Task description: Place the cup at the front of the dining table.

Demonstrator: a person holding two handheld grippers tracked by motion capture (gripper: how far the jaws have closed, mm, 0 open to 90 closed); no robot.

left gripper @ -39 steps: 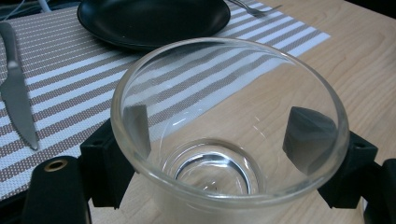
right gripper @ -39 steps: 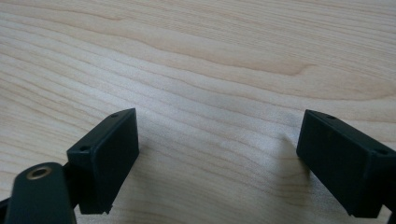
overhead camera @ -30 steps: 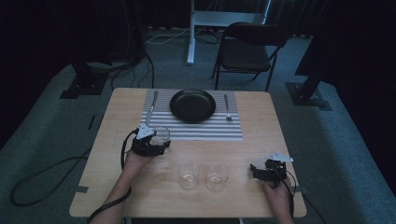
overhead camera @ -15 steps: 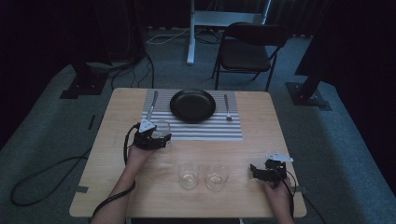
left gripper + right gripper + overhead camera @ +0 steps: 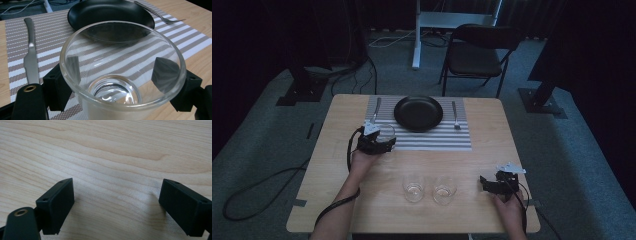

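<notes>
My left gripper (image 5: pixel 381 143) is shut on a clear drinking glass (image 5: pixel 387 134), held upright over the near left corner of the striped placemat (image 5: pixel 447 137). In the left gripper view the glass (image 5: pixel 122 72) sits between the two black pads (image 5: pixel 72 68), which press on its sides. Beyond it lie a black plate (image 5: pixel 110 15), a knife (image 5: pixel 30 52) and a fork (image 5: pixel 160 12). My right gripper (image 5: pixel 489 184) rests near the table's front right, open over bare wood (image 5: pixel 117 150) with nothing between its jaws.
Two more empty glasses (image 5: pixel 413 188) (image 5: pixel 444 190) stand side by side near the table's front edge. The black plate (image 5: pixel 418 113) sits mid-placemat between the knife (image 5: pixel 375 111) and fork (image 5: pixel 455 116). A folding chair (image 5: pixel 477 55) stands beyond the table.
My left hand has carried the glass away from the person, from the bare wood onto the placemat's near left corner. The right gripper has stayed still.
</notes>
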